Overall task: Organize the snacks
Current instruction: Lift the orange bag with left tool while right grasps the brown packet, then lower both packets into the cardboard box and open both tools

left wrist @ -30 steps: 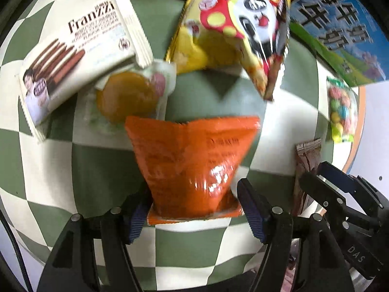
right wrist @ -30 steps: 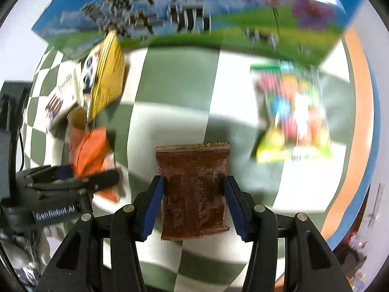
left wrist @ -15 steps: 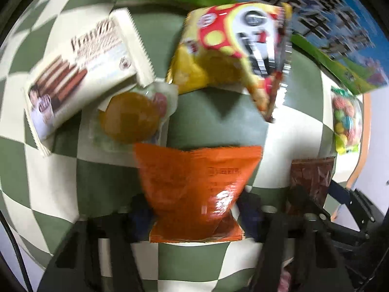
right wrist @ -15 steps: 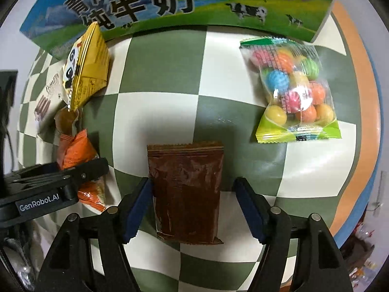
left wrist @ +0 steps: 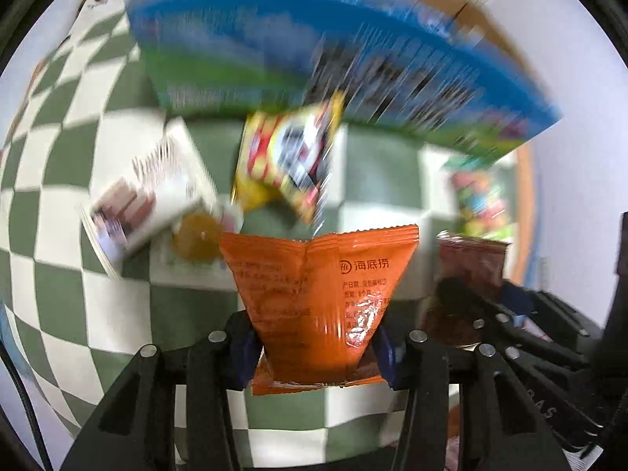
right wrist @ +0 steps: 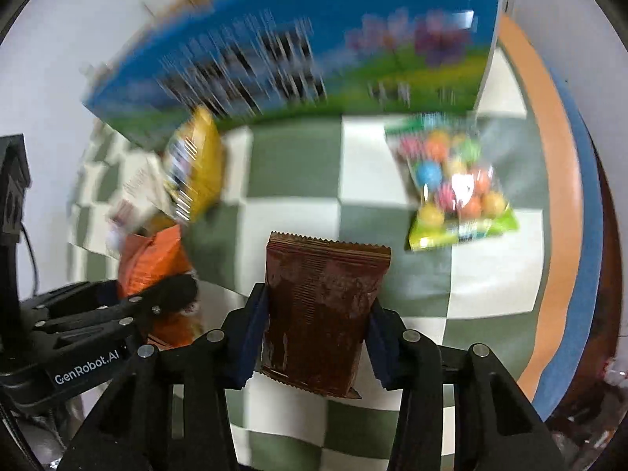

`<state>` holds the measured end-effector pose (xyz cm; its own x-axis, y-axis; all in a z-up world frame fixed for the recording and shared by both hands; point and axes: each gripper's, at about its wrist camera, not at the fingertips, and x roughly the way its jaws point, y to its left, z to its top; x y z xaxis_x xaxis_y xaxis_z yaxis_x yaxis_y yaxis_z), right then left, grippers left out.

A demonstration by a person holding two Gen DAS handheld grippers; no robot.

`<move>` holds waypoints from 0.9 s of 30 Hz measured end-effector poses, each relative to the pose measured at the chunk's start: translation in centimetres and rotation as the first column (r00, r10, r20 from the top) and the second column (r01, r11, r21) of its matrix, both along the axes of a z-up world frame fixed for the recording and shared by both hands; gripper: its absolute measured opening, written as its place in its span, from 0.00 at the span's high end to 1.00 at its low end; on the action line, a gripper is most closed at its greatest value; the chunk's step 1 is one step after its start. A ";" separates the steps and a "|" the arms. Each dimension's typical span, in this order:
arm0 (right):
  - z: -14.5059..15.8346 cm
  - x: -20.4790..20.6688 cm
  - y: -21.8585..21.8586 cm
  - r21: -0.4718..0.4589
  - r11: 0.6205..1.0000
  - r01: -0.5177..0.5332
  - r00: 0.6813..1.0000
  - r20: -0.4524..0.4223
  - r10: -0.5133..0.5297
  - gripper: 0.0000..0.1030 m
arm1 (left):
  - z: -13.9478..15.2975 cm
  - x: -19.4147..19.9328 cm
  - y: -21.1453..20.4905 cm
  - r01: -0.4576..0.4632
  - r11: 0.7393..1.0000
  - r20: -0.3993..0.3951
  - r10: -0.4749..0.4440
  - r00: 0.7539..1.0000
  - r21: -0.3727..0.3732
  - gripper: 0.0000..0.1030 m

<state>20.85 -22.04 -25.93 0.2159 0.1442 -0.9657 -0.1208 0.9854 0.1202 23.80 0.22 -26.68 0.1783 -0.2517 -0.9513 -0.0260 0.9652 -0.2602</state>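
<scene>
My left gripper is shut on an orange snack packet and holds it lifted above the checkered cloth. My right gripper is shut on a brown snack packet, also raised off the cloth. Each gripper shows in the other's view: the orange packet at the left of the right wrist view, the brown packet at the right of the left wrist view.
A blue and green milk carton box stands at the back. On the green-and-white checkered cloth lie a yellow chip bag, a white wafer packet, a clear-wrapped round pastry and a bag of coloured candy balls.
Both grippers have closed on their packets and lifted them off the cloth, tilting up toward the box. The right gripper stood open around the brown packet half a second ago.
</scene>
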 end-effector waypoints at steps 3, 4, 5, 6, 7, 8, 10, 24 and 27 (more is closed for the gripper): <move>4.5 1.3 0.1 0.073 0.997 -0.008 0.998 0.062 0.003 0.53 | 5.2 2.1 0.1 0.004 0.999 0.083 -0.001 0.997 -0.040 0.57; 6.5 1.9 -0.2 0.094 0.995 -0.015 0.996 0.084 0.007 0.53 | 6.4 2.8 0.6 0.007 0.999 0.103 -0.002 0.995 -0.048 0.57; 8.9 2.9 -0.1 0.116 0.993 -0.020 0.994 0.109 0.008 0.53 | 8.0 3.9 0.7 0.014 0.999 0.129 -0.007 0.992 -0.052 0.57; 9.7 3.8 0.7 0.131 0.991 -0.024 0.992 0.125 0.007 0.53 | 9.0 5.1 1.3 0.019 0.999 0.148 -0.012 0.989 -0.046 0.57; 11.3 5.0 0.9 0.148 0.988 -0.036 0.989 0.150 0.013 0.53 | 10.1 6.2 1.2 0.023 0.999 0.172 -0.017 0.985 -0.029 0.57; 12.0 5.8 1.7 0.156 0.987 -0.042 0.985 0.169 0.015 0.53 | 11.1 7.4 1.5 0.025 1.000 0.190 -0.023 0.981 -0.007 0.57; 13.3 8.3 2.9 0.147 0.987 -0.064 0.976 0.215 0.031 0.53 | 11.8 9.7 1.5 0.031 0.998 0.203 -0.040 0.978 0.045 0.57; 5.6 21.7 8.7 0.122 0.985 -0.119 0.992 0.052 0.114 0.53 | 2.5 21.0 5.0 0.036 0.972 -0.076 -0.019 0.997 0.232 0.56; 2.8 22.6 8.7 0.176 0.979 -0.108 0.993 -0.033 0.116 0.50 | 1.6 21.3 5.2 0.032 0.973 -0.107 -0.008 0.994 0.227 0.53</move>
<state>43.49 -13.39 -23.11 0.1482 0.3311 -0.9319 -0.2202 0.9297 0.2953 45.11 5.44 -25.12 0.0722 -0.0289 -0.9970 -0.0212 0.9993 -0.0305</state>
